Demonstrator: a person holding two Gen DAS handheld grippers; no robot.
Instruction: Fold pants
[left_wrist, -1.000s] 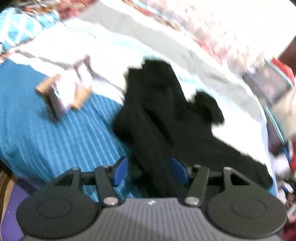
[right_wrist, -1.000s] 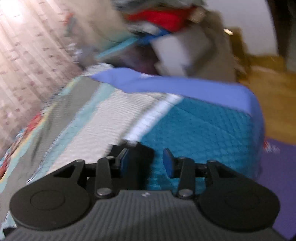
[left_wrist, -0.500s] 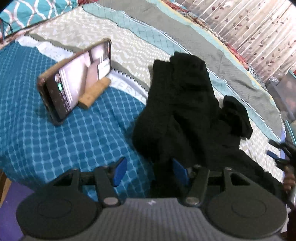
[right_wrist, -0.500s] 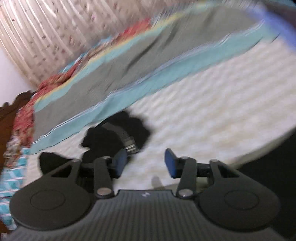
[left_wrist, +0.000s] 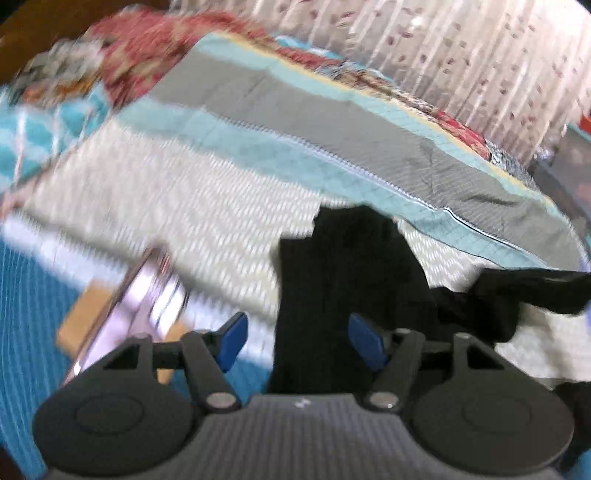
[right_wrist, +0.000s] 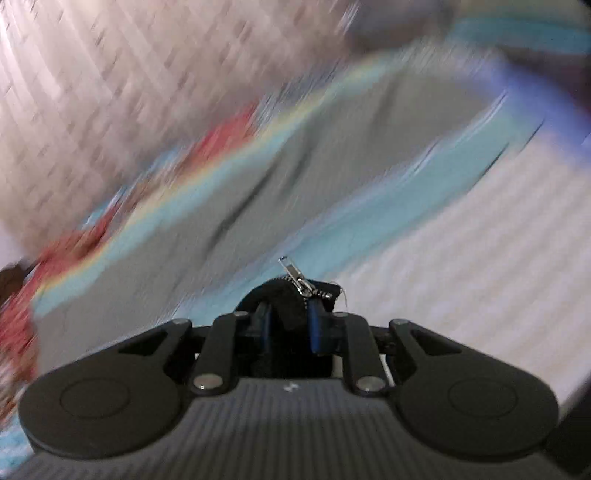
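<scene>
Black pants lie crumpled on the bed's patterned quilt. In the left wrist view my left gripper hovers low over one leg. Its jaws are opening, and the leg runs between the blue pads without being pinched. One part of the pants stretches off toward the right edge, raised off the quilt. In the blurred right wrist view my right gripper is closing on a bunch of the black fabric. A metal zipper pull sticks up just beyond the fingertips.
A phone leans on a wooden stand at the left, near the blue part of the quilt. Grey and teal bands of the quilt lie behind the pants. A pale curtain hangs past the bed's far side.
My left gripper moved over the bed and its jaws spread wider. My right gripper, open over the quilt earlier, now pinches the black fabric at the zipper.
</scene>
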